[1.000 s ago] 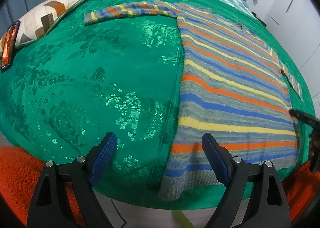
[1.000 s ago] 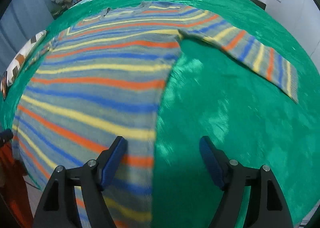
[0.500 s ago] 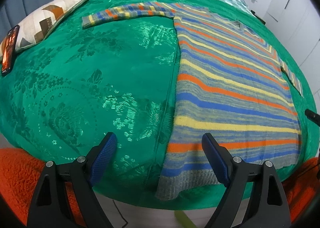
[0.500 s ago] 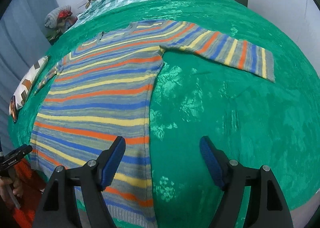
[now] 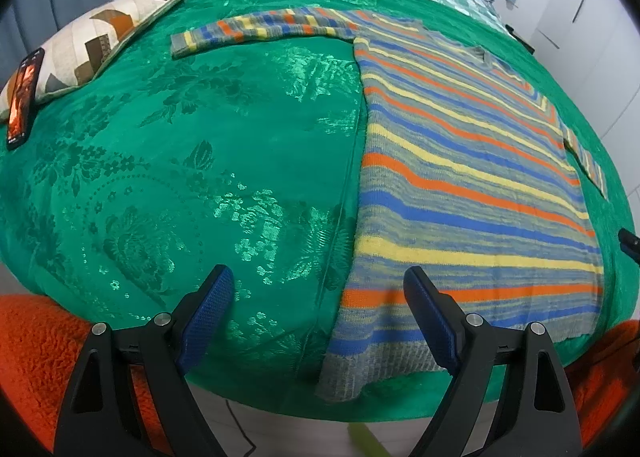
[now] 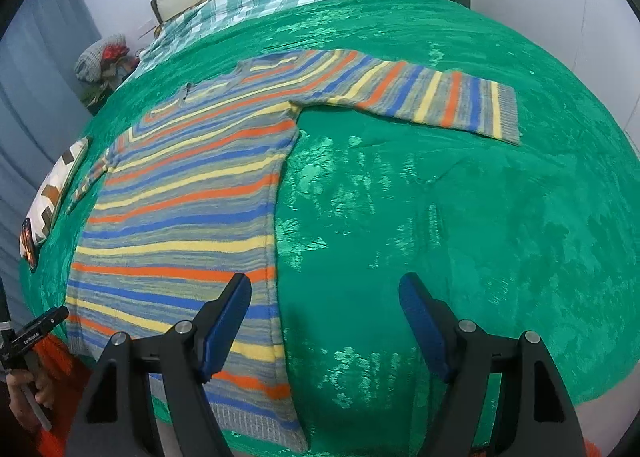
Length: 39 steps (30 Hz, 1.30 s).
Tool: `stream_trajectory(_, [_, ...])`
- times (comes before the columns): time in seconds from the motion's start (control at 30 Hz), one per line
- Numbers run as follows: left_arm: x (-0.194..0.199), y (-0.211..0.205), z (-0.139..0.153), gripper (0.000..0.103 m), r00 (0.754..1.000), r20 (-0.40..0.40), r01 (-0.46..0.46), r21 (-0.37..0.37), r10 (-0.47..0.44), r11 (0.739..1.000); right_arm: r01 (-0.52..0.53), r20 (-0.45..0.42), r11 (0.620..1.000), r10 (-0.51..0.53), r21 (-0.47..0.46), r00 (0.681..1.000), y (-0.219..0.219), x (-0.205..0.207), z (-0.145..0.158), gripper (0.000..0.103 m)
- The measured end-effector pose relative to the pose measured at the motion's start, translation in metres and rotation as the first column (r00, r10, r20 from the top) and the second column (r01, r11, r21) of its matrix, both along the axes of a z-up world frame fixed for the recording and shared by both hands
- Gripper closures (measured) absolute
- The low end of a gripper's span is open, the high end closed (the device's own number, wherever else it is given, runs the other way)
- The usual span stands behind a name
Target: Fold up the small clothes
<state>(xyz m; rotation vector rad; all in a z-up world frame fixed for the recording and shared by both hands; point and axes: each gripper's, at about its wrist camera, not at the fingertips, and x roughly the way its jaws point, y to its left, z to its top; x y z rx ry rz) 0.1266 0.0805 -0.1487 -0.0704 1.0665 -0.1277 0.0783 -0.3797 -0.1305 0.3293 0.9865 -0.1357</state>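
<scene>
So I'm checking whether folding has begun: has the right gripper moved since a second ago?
Yes. The right gripper has pulled back and up from the striped sweater; more of the green bedspread now shows.

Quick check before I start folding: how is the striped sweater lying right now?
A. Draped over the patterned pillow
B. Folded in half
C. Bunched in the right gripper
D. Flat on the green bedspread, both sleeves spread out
D: the striped sweater lies flat on the green bedspread, one sleeve out to each side, nothing folded.
</scene>
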Motion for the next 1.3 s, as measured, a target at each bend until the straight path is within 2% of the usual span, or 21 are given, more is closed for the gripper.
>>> stream_trajectory(1.0, [0.001,0.001,0.001,0.015,1.000,0.002,-0.003,0.001,0.003,1.000,0.101,0.027,0.994,-0.101,0.033,0.994,-0.033,-0.015,0.009,0.027])
stream_trajectory(1.1, [0.001,0.004,0.002,0.014,1.000,0.010,-0.008,-0.003,0.008,1.000,0.142,0.047,0.989,-0.144,0.047,0.988,-0.056,-0.019,0.018,0.027])
stream_trajectory(1.3, [0.005,0.006,0.001,0.014,1.000,0.000,-0.029,-0.015,0.029,0.999,0.345,0.133,0.936,-0.350,0.065,0.927,-0.149,-0.023,0.053,0.027])
